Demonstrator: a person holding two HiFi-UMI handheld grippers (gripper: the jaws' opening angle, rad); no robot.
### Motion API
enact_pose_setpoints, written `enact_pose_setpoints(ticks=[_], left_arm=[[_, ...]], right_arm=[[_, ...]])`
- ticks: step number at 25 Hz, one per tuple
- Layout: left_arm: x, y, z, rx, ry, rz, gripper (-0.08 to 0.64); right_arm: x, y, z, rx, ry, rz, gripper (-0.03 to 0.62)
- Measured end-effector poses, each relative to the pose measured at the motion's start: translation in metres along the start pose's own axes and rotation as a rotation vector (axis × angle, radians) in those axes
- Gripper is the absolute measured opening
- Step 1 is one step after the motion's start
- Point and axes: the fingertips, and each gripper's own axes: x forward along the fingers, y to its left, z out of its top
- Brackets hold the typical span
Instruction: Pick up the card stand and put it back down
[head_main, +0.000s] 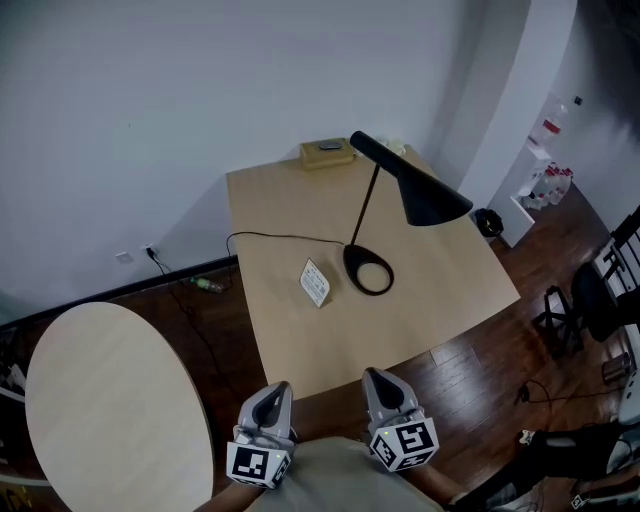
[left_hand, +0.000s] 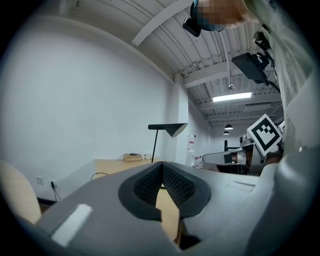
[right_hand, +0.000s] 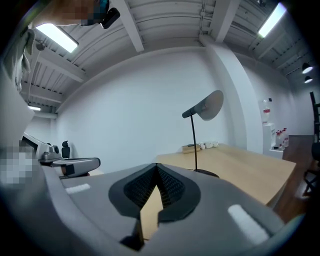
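Just short of the table (head_main: 290, 340), left tongs (head_main: 277, 390) and right tongs (head_main: 377, 378) hang closed and empty; card stand (head_main: 315, 283) sits untouched

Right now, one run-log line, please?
phase: before pickup | white card stand: on pale wooden table, beside black desk lamp | left gripper: shut, empty | right gripper: shut, empty

White walls (head_main: 200, 80), dark wood floor (head_main: 470, 370).
A square wooden table (head_main: 290, 330) stands at twelve o'clock under a black desk lamp (head_main: 425, 195); a round pale table (head_main: 110, 400) sits at eight o'clock.
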Motion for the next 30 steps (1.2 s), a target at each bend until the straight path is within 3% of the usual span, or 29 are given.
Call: enact_pose_setpoints(ticks=[6,11,20,22,30], left_arm=[[0.000,0.057,0.003,-0.023,-0.012,-0.001,0.002],[0.005,0.077,-0.005,-0.051,0.003,0.015,0.002],[0.031,0.108,0.000,-0.039,0.008,0.233,0.002],[0.041,0.109,0.002,-0.034,0.004,0.274,0.002],[0.068,0.094,-0.002,-0.013,0.071,0.415,0.002]], right_arm=[[0.046,0.016,0.003,-0.007,0.008,-0.056,0.000],[0.081,0.008,0.002,-0.046,0.037,-0.052,0.000],[0.168,-0.040,0.001,-0.079,0.086,0.065,0.002],[0.189,-0.049,-0.001,-0.086,0.102,0.096,0.037],[0.266,-0.086,-0.049,-0.104,0.242,0.194,0.089]])
